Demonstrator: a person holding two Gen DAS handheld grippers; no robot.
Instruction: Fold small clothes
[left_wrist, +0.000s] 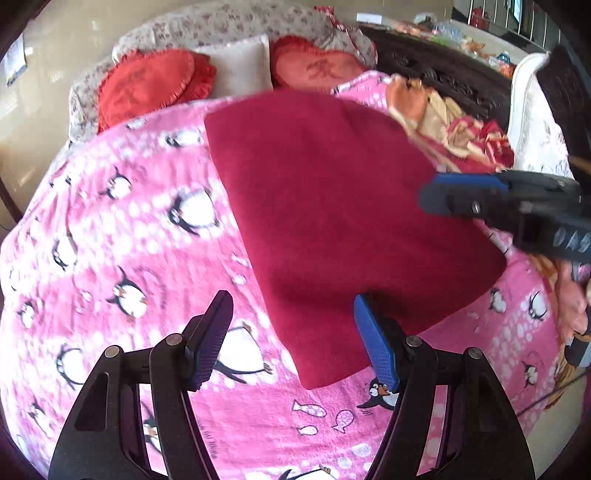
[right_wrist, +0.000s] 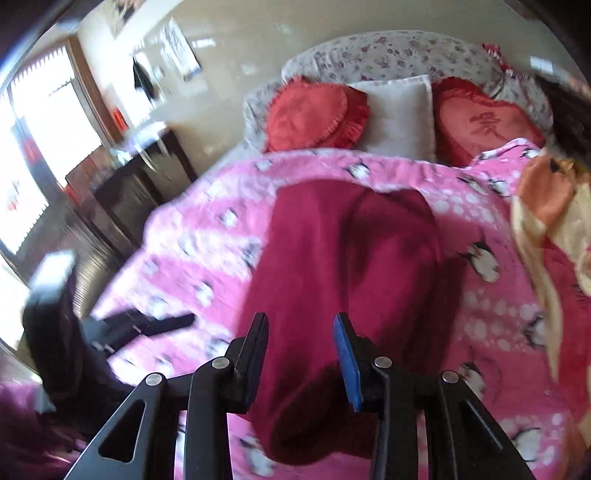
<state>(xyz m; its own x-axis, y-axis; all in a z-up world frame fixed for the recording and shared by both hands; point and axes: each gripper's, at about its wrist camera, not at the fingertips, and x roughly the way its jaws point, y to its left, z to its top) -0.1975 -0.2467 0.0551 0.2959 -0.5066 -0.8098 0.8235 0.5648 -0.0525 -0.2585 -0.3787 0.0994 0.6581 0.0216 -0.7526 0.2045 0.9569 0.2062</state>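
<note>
While both claws hang spread and empty, the dark red fleece cloth (left_wrist: 332, 221) lies flat on the pink penguin-print blanket (left_wrist: 122, 258); left claw (left_wrist: 291, 343) straddles its 6 o'clock corner, long axis running toward 12, right claw (right_wrist: 301, 350) over its near edge.

One red cloth (left_wrist: 332, 206) folded on one pink penguin blanket (left_wrist: 129, 258). Two red heart cushions (left_wrist: 147, 85) (left_wrist: 317, 70), one white pillow (left_wrist: 240, 66) between. One heap of orange and red clothes (left_wrist: 450, 125). Two grippers (left_wrist: 291, 343) (right_wrist: 301, 354), two fingers (left_wrist: 208, 339) each.
</note>
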